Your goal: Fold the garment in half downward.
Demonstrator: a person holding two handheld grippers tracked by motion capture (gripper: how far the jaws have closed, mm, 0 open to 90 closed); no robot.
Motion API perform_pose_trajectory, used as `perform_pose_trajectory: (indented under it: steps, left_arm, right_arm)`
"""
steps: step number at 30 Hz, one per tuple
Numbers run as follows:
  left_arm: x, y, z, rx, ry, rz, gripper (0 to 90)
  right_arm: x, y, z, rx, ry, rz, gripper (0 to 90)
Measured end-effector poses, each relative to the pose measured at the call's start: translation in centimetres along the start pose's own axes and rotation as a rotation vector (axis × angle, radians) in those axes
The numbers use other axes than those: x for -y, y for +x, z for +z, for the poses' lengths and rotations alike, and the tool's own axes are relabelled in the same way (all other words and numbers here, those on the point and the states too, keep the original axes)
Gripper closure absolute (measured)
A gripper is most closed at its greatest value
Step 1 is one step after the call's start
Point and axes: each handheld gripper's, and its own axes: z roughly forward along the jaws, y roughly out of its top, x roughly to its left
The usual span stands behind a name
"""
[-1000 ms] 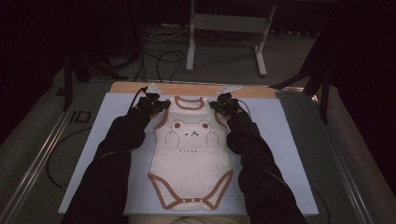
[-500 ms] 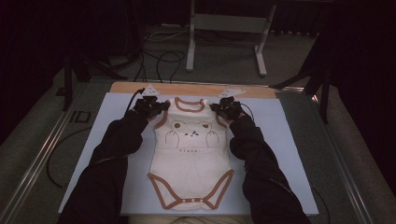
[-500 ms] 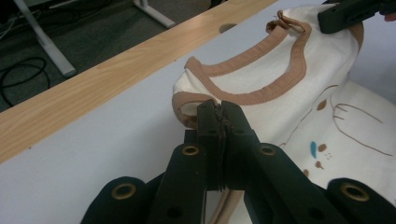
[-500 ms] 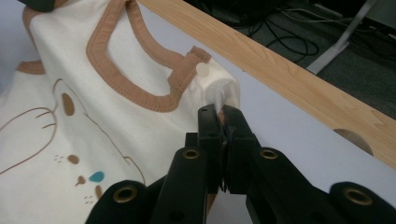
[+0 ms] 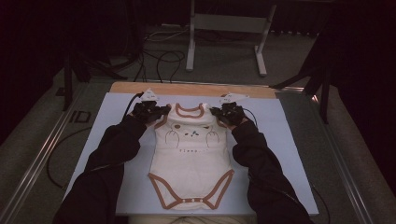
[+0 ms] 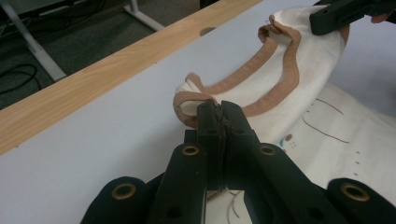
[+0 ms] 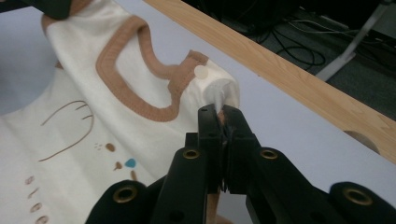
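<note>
Cream bodysuit [image 5: 190, 154] is spread flat on the bench [image 5: 285, 140], shoulders lifted. Left gripper [image 6: 219, 109] is clenched on one shoulder strap, right gripper [image 7: 219, 112] on the other. Grasping is judged done; folding or moving is left, crotch end lying nearest the person.

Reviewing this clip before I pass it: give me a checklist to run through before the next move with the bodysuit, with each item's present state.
1. Left gripper shut on the bodysuit shoulder: ok, jaws pinch cloth by the brown trim.
2. Right gripper shut on the other shoulder: ok, cloth bunched between the jaws.
3. Both shoulders lifted evenly: cannot tell; the neckline hangs between the grippers, heights unclear.
4. Lower half flat on the mat: ok, the leg openings lie spread.
5. Mat free of other things around the bodysuit: ok.
6. Cables clear of the cloth: ok, they trail away behind the grippers.
</note>
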Motion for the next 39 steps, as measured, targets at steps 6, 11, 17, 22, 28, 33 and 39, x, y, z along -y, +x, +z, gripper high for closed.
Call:
perform_pose_trajectory:
  steps: [6,11,17,22,28,33,39]
  left_arm:
    - [0.1,-0.8,-0.7,0.015,0.0,0.013,89.1]
    - [0.2,-1.4,-1.2,0.02,0.013,0.028,89.1]
    - [0.6,-2.3,-1.8,0.028,0.019,0.043,89.1]
    - [1.1,-3.1,-2.5,0.038,0.026,0.052,89.1]
    - [1.7,-4.0,-3.6,0.044,0.006,0.05,89.1]
    - [2.2,-4.9,-4.3,0.047,-0.004,0.055,89.1]
    - [3.1,-5.8,-4.9,0.05,-0.002,0.06,89.1]
  right_arm:
    - [0.0,0.9,-1.0,-0.013,-0.02,-0.009,87.9]
    - [0.1,1.6,-1.7,-0.015,-0.02,-0.027,87.9]
    - [0.5,2.3,-2.4,-0.025,-0.025,-0.038,87.9]
    - [0.8,2.8,-2.9,-0.028,-0.031,-0.041,87.9]
    - [1.1,3.3,-3.7,-0.036,-0.047,-0.042,87.9]
    - [1.4,3.9,-4.6,-0.042,-0.057,-0.047,87.9]
    - [2.1,4.7,-5.5,-0.046,-0.06,-0.06,87.9]
